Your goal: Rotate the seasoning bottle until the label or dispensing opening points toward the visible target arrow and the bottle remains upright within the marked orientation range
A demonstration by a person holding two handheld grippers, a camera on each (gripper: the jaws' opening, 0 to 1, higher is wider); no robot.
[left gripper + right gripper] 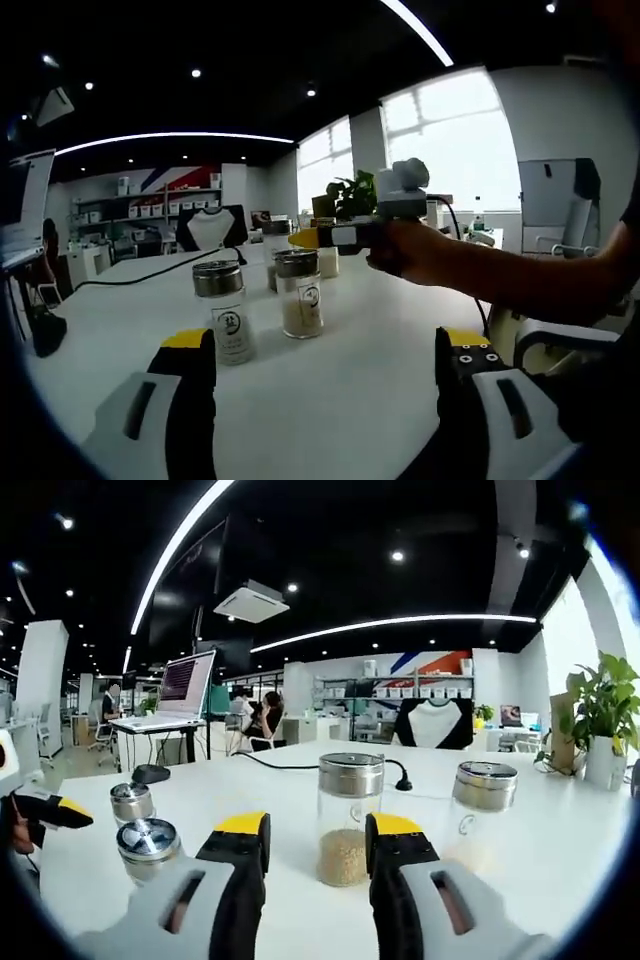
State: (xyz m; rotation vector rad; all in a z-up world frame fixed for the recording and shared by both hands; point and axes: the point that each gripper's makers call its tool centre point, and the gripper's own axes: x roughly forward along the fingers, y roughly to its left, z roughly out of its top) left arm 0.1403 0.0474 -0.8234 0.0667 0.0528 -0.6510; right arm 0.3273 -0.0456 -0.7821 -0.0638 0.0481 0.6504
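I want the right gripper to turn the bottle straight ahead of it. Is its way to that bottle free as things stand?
Probably yes. The right gripper is open, and the seasoning bottle stands upright on the white table just beyond the jaws, in line with the gap, nothing between.

Your right tongs cover the lower sides of the middle seasoning bottle, so you cannot tell whether they touch the glass. The label print on the near bottle is too small to read. In the left gripper view, your hand hides part of the right tongs' body.
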